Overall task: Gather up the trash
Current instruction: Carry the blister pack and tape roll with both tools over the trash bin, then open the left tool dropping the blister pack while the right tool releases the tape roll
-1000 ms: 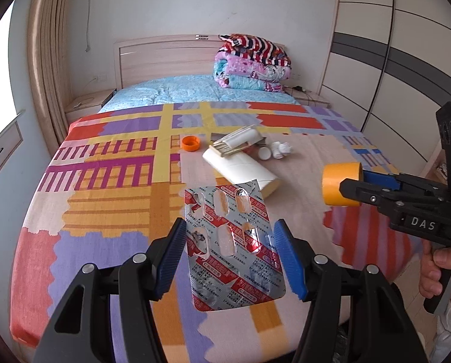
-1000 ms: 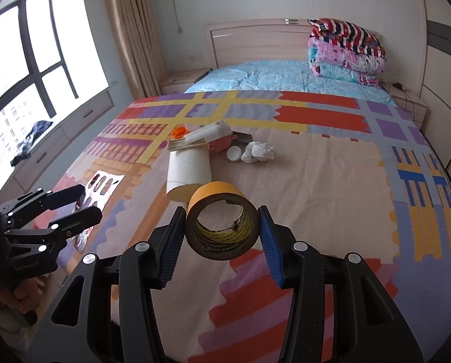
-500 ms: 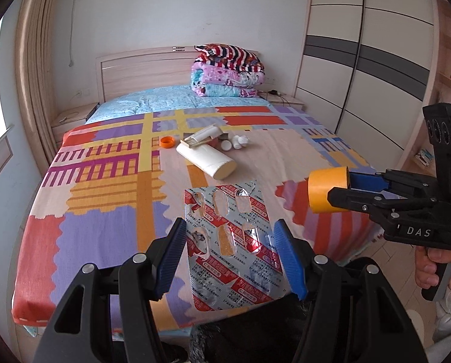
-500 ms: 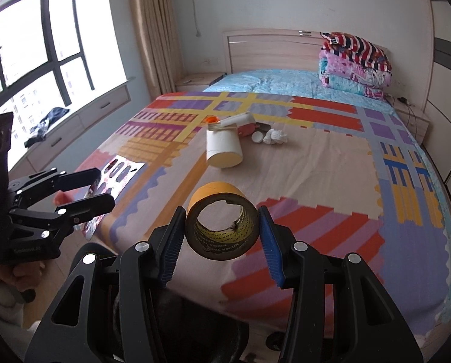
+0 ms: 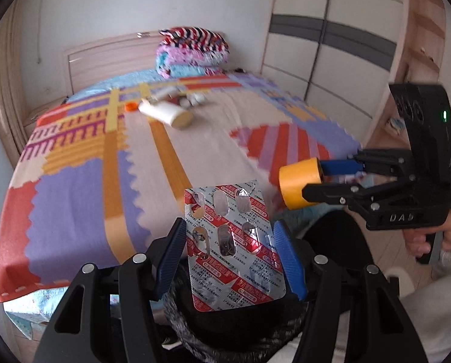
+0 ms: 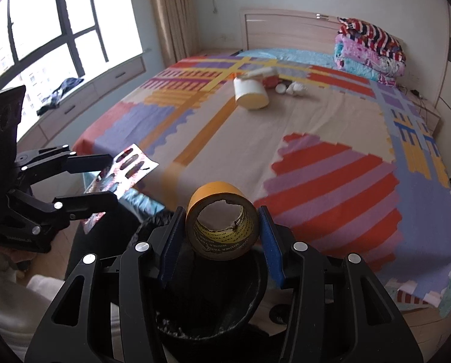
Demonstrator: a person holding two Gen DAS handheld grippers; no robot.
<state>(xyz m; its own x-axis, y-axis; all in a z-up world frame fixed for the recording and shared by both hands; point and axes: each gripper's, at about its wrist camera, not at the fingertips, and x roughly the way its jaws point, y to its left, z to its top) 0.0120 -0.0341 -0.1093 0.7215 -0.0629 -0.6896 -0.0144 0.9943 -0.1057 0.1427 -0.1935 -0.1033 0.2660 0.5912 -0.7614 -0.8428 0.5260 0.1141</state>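
Bed (image 6: 331,157) carried the remaining litter near its middle: a white roll (image 6: 251,92), a crumpled tissue (image 6: 298,88), small bits beside them, well apart from both grippers. Black bin (image 6: 213,302) sat at the foot of the bed, directly beneath both grippers; contents not discernible. Right gripper (image 6: 222,236) clamped a yellow tape roll (image 6: 222,224), bore facing the camera, over the bin mouth. Left gripper (image 5: 230,251) pinched an emptied pill sheet (image 5: 234,242), long axis pointing away from the holder, also above the bin. Judged: either drop falls straight in.
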